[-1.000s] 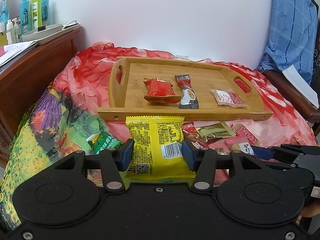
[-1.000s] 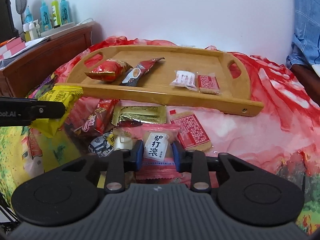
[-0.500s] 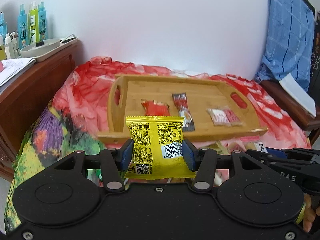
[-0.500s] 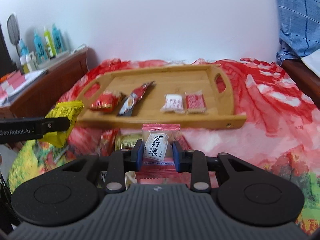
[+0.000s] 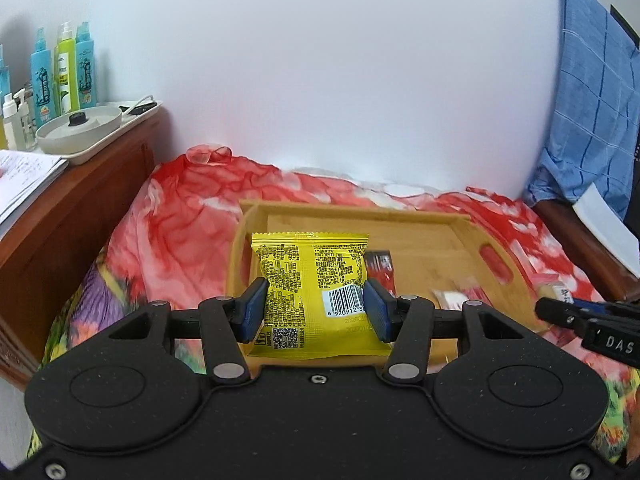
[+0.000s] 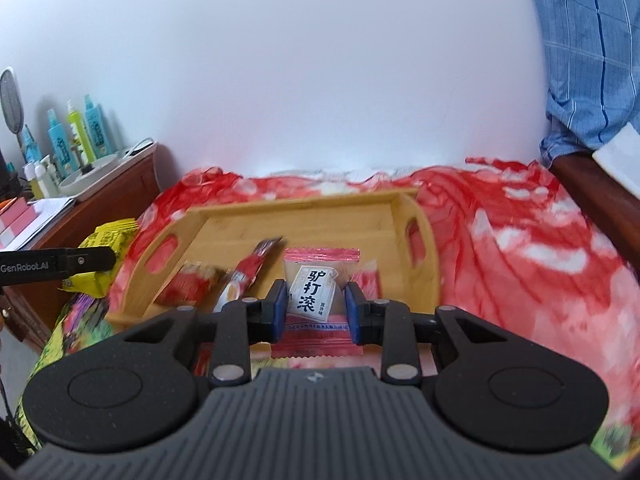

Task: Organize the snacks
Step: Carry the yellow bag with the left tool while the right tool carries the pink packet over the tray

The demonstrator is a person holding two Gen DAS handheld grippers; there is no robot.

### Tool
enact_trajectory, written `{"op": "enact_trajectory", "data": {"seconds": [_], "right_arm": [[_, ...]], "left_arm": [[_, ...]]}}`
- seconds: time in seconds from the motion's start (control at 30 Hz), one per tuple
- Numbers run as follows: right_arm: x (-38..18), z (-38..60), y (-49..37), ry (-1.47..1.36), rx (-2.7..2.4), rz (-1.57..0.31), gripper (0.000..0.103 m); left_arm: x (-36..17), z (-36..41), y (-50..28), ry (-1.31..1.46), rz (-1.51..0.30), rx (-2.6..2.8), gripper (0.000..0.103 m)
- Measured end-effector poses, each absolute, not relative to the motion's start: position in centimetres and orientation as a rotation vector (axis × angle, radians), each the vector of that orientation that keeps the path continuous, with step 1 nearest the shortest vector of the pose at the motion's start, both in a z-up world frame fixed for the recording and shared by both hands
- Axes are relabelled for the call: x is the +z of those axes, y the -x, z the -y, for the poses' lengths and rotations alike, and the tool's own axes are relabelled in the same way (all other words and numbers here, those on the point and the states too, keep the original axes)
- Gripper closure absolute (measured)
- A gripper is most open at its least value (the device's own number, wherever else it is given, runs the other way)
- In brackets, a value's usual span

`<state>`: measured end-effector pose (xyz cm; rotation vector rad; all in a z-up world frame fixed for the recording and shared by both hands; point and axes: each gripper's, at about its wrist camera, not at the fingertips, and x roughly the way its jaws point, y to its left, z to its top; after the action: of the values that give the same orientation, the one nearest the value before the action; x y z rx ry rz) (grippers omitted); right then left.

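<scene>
My left gripper (image 5: 314,306) is shut on a yellow snack packet (image 5: 308,280), held in the air in front of the wooden tray (image 5: 440,236). My right gripper (image 6: 314,306) is shut on a pink packet with black characters (image 6: 312,288), also raised before the tray (image 6: 304,220). On the tray lie a red packet (image 6: 188,286), a dark red stick sachet (image 6: 252,268) and a small white and red packet (image 5: 454,298), partly hidden behind the held snacks. The right gripper (image 5: 576,314) shows at the right edge of the left wrist view; the left gripper's finger (image 6: 56,266) shows at the left of the right wrist view.
The tray sits on a red flowered cloth (image 6: 520,248) over a bed. A brown wooden cabinet (image 5: 68,208) at the left carries spray bottles (image 5: 64,72), a white dish and papers. A blue checked cloth (image 5: 592,100) hangs at the right; a white wall stands behind.
Both grippers have risen and moved forward toward the tray with their packets still gripped. The loose snacks on the cloth below have dropped out of sight.
</scene>
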<state>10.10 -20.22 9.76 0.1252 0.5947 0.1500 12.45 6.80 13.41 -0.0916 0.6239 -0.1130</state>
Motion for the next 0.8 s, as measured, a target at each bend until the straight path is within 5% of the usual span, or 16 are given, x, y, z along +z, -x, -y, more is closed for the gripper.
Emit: {"op": "enact_trajectory", "data": {"seconds": [0.8], "right_arm": [[4.7, 22.5, -18.5, -0.022, 0.064, -0.721, 0.068]], "left_arm": [[7.0, -5.8, -19.8, 0.041, -0.708, -0.069, 0.053]]}}
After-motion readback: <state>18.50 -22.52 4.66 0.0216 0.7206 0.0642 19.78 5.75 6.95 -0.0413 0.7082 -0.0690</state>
